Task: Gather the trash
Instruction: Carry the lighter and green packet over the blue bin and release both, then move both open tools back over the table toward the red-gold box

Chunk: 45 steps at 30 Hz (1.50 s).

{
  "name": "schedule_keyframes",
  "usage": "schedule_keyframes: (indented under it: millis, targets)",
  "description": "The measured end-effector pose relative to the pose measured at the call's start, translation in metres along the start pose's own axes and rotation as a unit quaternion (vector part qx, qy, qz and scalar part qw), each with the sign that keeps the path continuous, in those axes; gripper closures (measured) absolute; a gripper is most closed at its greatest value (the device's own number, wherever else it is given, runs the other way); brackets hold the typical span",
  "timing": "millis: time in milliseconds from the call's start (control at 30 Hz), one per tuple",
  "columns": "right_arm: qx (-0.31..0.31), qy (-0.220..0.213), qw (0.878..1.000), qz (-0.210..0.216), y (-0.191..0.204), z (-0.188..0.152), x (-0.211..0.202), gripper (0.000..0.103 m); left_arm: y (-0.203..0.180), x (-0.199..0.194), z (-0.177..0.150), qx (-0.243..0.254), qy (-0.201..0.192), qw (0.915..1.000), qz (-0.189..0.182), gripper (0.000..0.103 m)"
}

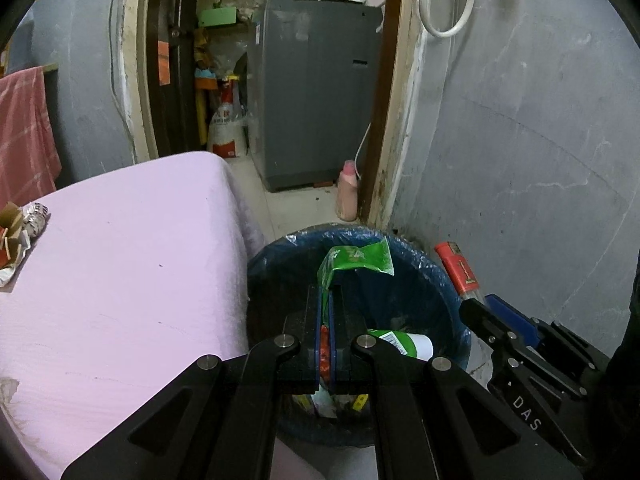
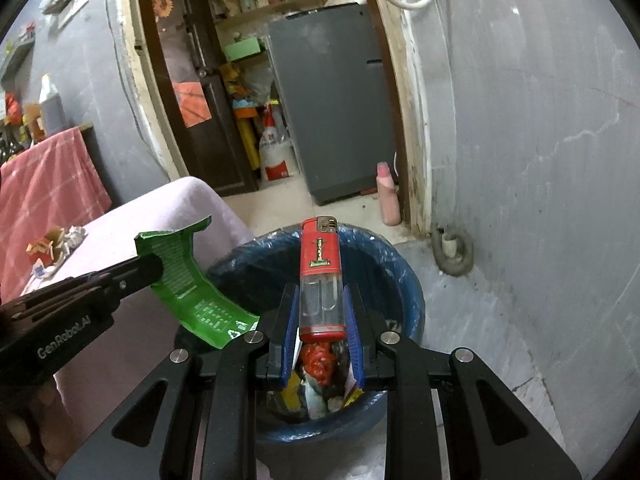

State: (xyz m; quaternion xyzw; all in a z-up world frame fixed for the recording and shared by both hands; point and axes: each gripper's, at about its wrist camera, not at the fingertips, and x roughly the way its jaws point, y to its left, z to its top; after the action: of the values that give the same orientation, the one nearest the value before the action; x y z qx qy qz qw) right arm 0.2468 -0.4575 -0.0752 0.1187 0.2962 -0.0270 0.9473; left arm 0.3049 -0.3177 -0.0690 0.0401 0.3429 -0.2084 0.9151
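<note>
My left gripper [image 1: 327, 289] is shut on a torn green wrapper [image 1: 354, 259], held over the blue-lined trash bin [image 1: 450, 280]. From the right wrist view the same wrapper [image 2: 188, 284] hangs from the left gripper [image 2: 158, 266] beside the bin [image 2: 404, 276]. My right gripper [image 2: 320, 292] is shut on a red and clear lighter [image 2: 321, 276], which points up and forward above the bin's opening. In the left wrist view the lighter [image 1: 456, 267] and right gripper [image 1: 480, 304] sit at the bin's right rim. Wrappers and a white cup [image 1: 416, 345] lie inside the bin.
A table with a pink cloth [image 1: 120, 280] stands left of the bin, with crumpled paper and cardboard scraps [image 1: 20, 236] at its far left. A grey wall [image 1: 520, 160] is close on the right. Beyond the doorway are a grey appliance [image 1: 316, 92] and a pink bottle [image 1: 347, 192].
</note>
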Motion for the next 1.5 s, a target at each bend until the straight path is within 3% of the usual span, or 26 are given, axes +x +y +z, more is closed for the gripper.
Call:
schedule_keyframes:
  millis: [367, 500, 600, 733, 833, 933, 1033, 1100, 1167, 1233, 1500]
  targets:
    - [0.012, -0.003, 1.000, 0.002, -0.005, 0.002, 0.003, 0.082, 0.005, 0.001, -0.001, -0.003, 0.014, 0.9997, -0.020, 0.090]
    - [0.013, -0.012, 1.000, 0.000, -0.003, 0.006, -0.001, 0.078, 0.013, -0.005, 0.003, -0.023, 0.008, 0.9994, -0.026, 0.073]
    - [0.012, -0.023, 1.000, -0.003, -0.001, 0.010, -0.007, 0.071, 0.020, -0.012, 0.009, -0.042, -0.002, 0.9987, -0.027, 0.072]
    - [0.004, -0.047, 0.999, -0.008, 0.007, 0.019, -0.020, 0.069, 0.030, -0.026, 0.016, -0.063, -0.021, 0.9976, -0.020, 0.060]
    - [-0.001, -0.069, 0.998, -0.011, 0.012, 0.025, -0.030, 0.059, 0.039, -0.041, 0.021, -0.077, -0.041, 0.9961, -0.013, 0.049]
    - [-0.002, -0.093, 0.996, -0.008, 0.018, 0.032, -0.043, 0.051, 0.046, -0.056, 0.024, -0.076, -0.061, 0.9952, 0.003, 0.047]
    - [-0.008, -0.108, 0.994, -0.007, 0.025, 0.038, -0.052, 0.047, 0.056, -0.070, 0.027, -0.076, -0.076, 0.9940, 0.020, 0.031]
    - [-0.009, -0.118, 0.993, -0.003, 0.030, 0.043, -0.058, 0.043, 0.063, -0.080, 0.028, -0.081, -0.091, 0.9922, 0.026, 0.026]
    - [-0.011, -0.127, 0.992, 0.002, 0.036, 0.046, -0.062, 0.033, 0.071, -0.092, 0.030, -0.084, -0.106, 0.9901, 0.034, 0.022]
    - [-0.011, -0.132, 0.991, 0.011, 0.043, 0.049, -0.066, 0.024, 0.078, -0.100, 0.030, -0.087, -0.117, 0.9883, 0.045, 0.010]
    - [-0.023, -0.154, 0.987, 0.040, 0.076, 0.056, -0.075, 0.000, 0.105, -0.130, 0.025, -0.084, -0.144, 0.9827, 0.080, 0.004]
